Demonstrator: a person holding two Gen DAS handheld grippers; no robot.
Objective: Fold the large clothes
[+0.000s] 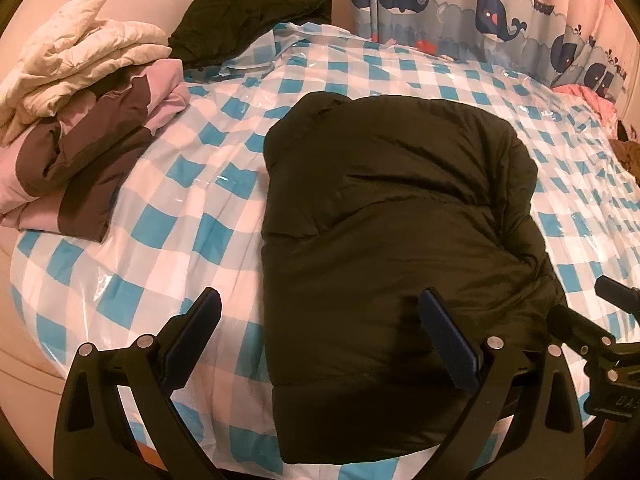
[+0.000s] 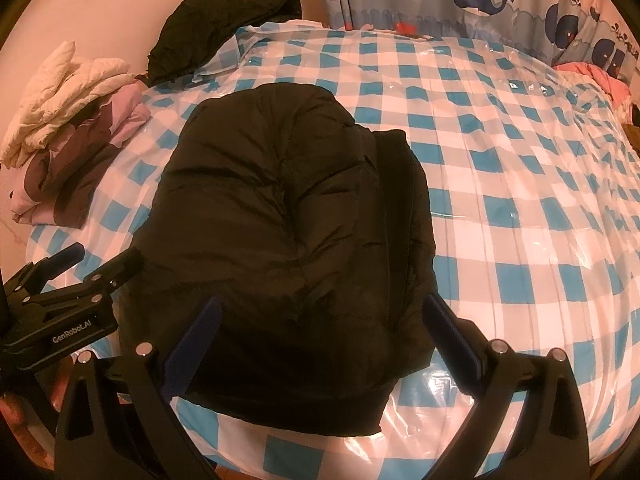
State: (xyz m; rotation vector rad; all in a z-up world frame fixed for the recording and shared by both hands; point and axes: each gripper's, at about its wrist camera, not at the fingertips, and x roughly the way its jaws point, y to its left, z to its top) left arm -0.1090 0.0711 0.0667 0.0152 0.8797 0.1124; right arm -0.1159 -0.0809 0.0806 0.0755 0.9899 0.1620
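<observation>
A black puffer jacket (image 1: pixel 400 216) lies folded lengthwise on the bed, its hem toward me; it also shows in the right wrist view (image 2: pixel 288 216). My left gripper (image 1: pixel 320 312) is open and empty, hovering over the jacket's near left edge. It appears at the left of the right wrist view (image 2: pixel 96 264). My right gripper (image 2: pixel 324 316) is open and empty, its jaws wide above the jacket's hem. Its tips show at the right of the left wrist view (image 1: pixel 580 304).
The bed's blue and white checked cover (image 2: pixel 500 208) lies under clear plastic. A stack of folded clothes, cream on pink and brown (image 1: pixel 80 120), sits at the left. Another dark garment (image 1: pixel 240 20) lies at the far edge. A whale-print curtain (image 1: pixel 480 8) hangs behind.
</observation>
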